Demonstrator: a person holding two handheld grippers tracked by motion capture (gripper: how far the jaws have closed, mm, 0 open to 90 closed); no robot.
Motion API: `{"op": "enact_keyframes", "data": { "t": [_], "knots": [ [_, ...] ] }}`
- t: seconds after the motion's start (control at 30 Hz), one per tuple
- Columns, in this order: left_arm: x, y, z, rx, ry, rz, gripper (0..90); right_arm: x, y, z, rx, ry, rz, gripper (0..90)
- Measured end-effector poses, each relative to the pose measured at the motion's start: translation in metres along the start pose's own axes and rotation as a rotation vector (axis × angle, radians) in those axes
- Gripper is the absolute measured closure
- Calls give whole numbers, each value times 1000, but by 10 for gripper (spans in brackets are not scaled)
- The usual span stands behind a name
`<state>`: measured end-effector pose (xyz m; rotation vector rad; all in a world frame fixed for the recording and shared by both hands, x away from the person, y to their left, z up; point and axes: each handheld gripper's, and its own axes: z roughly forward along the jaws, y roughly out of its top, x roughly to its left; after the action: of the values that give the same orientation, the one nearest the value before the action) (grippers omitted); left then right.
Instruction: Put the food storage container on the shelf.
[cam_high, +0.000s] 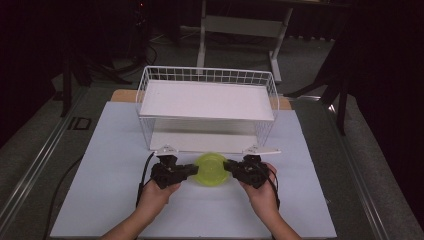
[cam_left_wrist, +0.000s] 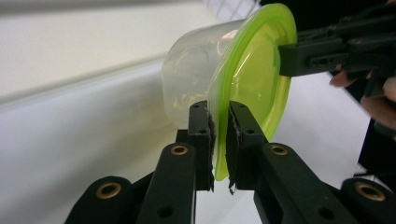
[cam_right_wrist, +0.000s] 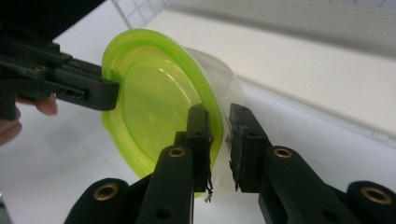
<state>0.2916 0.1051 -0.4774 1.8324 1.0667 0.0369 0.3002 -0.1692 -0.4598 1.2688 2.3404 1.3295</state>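
both tongs, left (cam_high: 192, 170) and right (cam_high: 229, 166), grip the tub's (cam_high: 210, 169) green rim at the near worktop (cam_high: 115, 150); lifting underway, next likely a level carry onto the rack (cam_high: 207, 100).

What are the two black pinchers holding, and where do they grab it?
The container with the green lid: the left gripper and the right gripper each pinch the lid's rim, on opposite sides.

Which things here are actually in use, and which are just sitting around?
In use: clear container with green lid, pinched at its rim by the left gripper and right gripper.
Standing by: white wire shelf rack, white table mat.
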Motion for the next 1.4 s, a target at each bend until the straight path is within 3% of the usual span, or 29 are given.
{"op": "enact_keyframes", "data": {
  "t": [0.23, 0.6, 0.83, 0.9, 1.1, 1.4],
  "knots": [
    [17, 7, 8, -47, 34, 31, 818, -7, 13, 17, -10, -24, 19, 790],
    [35, 7, 25, -56, 62, 3, 815, -17, 17, 41, 2, -64, 22, 788],
    [43, 12, 33, -63, 81, 8, 813, -23, 22, 50, -7, -90, 14, 784],
    [45, 12, 35, -64, 85, 4, 813, -25, 24, 53, -13, -88, -1, 783],
    [54, 12, 39, -71, 81, -16, 811, -30, 23, 62, -18, -87, 16, 783],
    [59, 16, 42, -102, 77, -8, 781, -35, 31, 66, -50, -77, 43, 778]
  ]
}}
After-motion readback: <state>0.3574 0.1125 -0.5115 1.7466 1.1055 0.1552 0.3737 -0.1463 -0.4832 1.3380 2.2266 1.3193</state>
